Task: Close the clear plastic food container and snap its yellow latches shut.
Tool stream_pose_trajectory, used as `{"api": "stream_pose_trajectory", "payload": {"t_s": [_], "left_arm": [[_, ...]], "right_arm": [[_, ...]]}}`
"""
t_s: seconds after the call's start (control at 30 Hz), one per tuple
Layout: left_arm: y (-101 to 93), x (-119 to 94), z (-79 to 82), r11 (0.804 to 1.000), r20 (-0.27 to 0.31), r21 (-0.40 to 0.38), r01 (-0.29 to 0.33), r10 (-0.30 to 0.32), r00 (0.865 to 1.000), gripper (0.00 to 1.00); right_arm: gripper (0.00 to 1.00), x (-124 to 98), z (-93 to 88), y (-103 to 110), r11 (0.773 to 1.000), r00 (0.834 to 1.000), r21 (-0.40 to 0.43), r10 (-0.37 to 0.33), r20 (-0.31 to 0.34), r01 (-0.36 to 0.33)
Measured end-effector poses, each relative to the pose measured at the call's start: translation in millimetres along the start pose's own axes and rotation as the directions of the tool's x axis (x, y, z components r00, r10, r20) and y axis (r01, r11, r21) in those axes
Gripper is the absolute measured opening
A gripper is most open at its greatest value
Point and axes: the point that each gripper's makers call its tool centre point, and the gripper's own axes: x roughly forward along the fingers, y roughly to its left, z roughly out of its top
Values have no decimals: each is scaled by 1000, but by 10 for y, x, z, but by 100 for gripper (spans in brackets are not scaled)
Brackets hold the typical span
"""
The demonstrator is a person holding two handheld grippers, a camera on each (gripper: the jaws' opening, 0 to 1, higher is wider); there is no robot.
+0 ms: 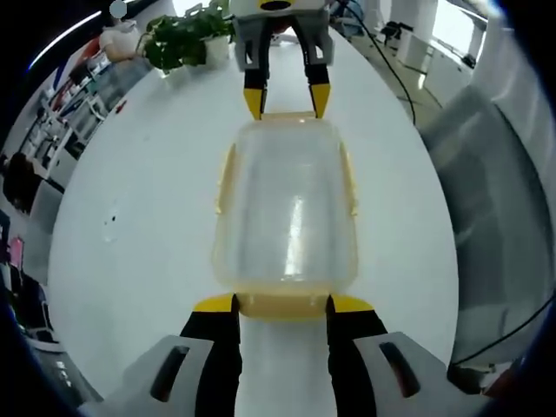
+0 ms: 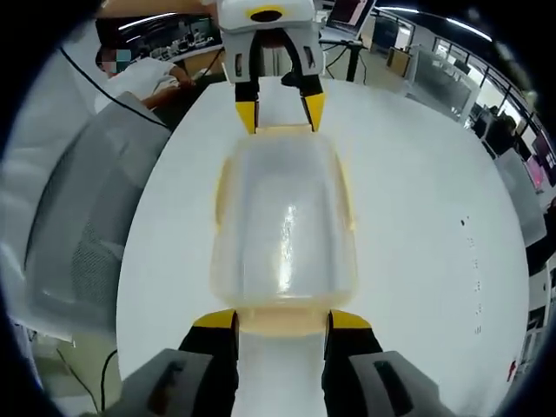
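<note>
The clear plastic food container (image 1: 285,208) lies lengthwise on the white table (image 1: 139,226) with its lid on. Yellow latches run along its long sides (image 1: 224,178) and its ends. My left gripper (image 1: 282,304) is open at the near end, its yellow-tipped jaws flanking the end latch (image 1: 282,306). My right gripper (image 1: 287,100) is open at the far end, its tips beside that end's latch. In the right gripper view the container (image 2: 285,226) lies the same way, with the right gripper (image 2: 282,320) astride its near latch (image 2: 282,321) and the left gripper (image 2: 280,109) at the far end.
A potted plant (image 1: 187,39) stands at the table's far edge. A grey chair (image 1: 495,200) (image 2: 78,217) stands alongside the table. A black cable (image 1: 391,61) crosses the tabletop. A person (image 2: 148,74) sits beyond the table. Bare tabletop lies on both sides of the container.
</note>
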Motion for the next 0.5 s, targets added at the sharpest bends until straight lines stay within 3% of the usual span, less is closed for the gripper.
{"api": "stream_pose_trajectory", "payload": {"t_s": [0.5], "left_arm": [[8, 54, -6, 1000, 16, -9, 10, -10, 1000, 37]], "right_arm": [[36, 11, -22, -23, 1000, 1000, 7, 7, 8, -7]]}}
